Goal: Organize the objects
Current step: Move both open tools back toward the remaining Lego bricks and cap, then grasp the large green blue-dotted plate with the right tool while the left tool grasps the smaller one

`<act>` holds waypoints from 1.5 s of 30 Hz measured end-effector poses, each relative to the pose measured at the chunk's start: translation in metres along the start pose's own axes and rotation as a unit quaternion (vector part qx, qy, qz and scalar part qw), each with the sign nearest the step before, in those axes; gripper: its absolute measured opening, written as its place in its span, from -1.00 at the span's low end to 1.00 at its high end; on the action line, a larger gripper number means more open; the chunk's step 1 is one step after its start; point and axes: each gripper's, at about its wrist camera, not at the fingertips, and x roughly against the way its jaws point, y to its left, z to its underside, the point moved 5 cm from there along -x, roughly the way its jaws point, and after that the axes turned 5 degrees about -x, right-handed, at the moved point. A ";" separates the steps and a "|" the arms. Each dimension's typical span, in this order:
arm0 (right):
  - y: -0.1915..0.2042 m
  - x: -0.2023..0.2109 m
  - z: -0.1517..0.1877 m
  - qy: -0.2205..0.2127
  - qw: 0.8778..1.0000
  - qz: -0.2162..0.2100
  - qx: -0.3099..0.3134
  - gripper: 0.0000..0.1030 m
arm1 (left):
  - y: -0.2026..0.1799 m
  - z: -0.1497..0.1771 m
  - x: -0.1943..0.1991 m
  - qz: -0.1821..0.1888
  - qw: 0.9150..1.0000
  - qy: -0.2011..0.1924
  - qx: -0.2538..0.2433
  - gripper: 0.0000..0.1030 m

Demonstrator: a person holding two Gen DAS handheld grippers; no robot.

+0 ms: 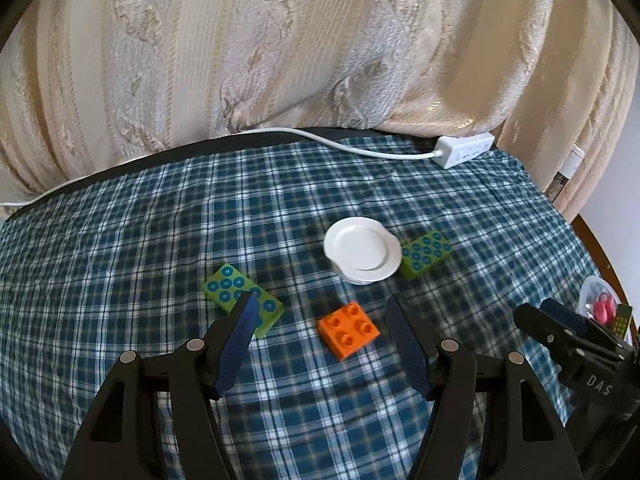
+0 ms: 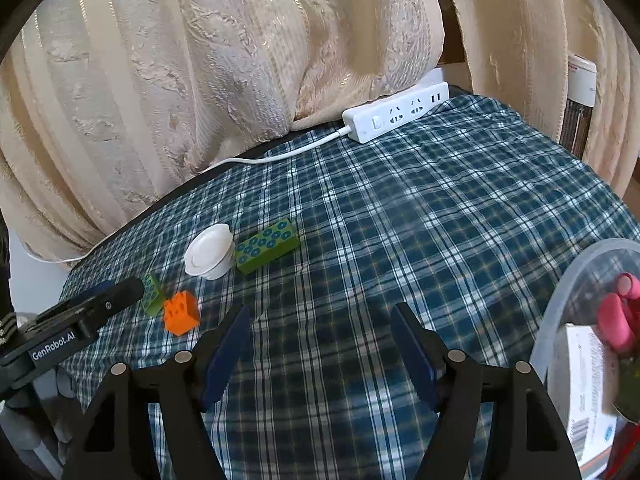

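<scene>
Plaid cloth [image 1: 120,240] carries an orange brick [image 1: 348,330] between two green bricks. Left gripper [image 1: 320,340] hangs released above the orange brick; right gripper [image 2: 320,344] gapes empty over bare cloth.

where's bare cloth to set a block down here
Free: the wide checked cloth between the power strip and the clear tub. Crowded: the left cluster of white cup, two green blocks and orange block.

"DAS", "GenRobot.AI" on tongs [image 2: 76,320]
</scene>
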 end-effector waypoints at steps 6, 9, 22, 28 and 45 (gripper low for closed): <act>0.006 -0.012 -0.007 0.002 1.000 -0.004 0.006 0.48 | 0.016 0.000 -0.007 -0.015 1.000 0.005 0.014 0.31; 0.009 -0.017 -0.011 0.002 1.000 -0.006 0.009 0.48 | 0.026 -0.001 -0.009 -0.025 0.999 0.004 0.021 0.31; 0.031 -0.043 -0.025 0.011 0.999 -0.023 0.034 0.49 | 0.076 0.002 -0.026 -0.048 0.996 0.017 0.079 0.31; 0.043 -0.061 -0.032 0.021 0.998 -0.024 0.060 0.52 | 0.080 0.006 -0.033 -0.042 0.995 0.026 0.086 0.31; 0.051 -0.096 -0.035 0.046 0.993 0.010 0.111 0.63 | 0.068 0.009 -0.046 -0.026 0.997 0.038 0.069 0.31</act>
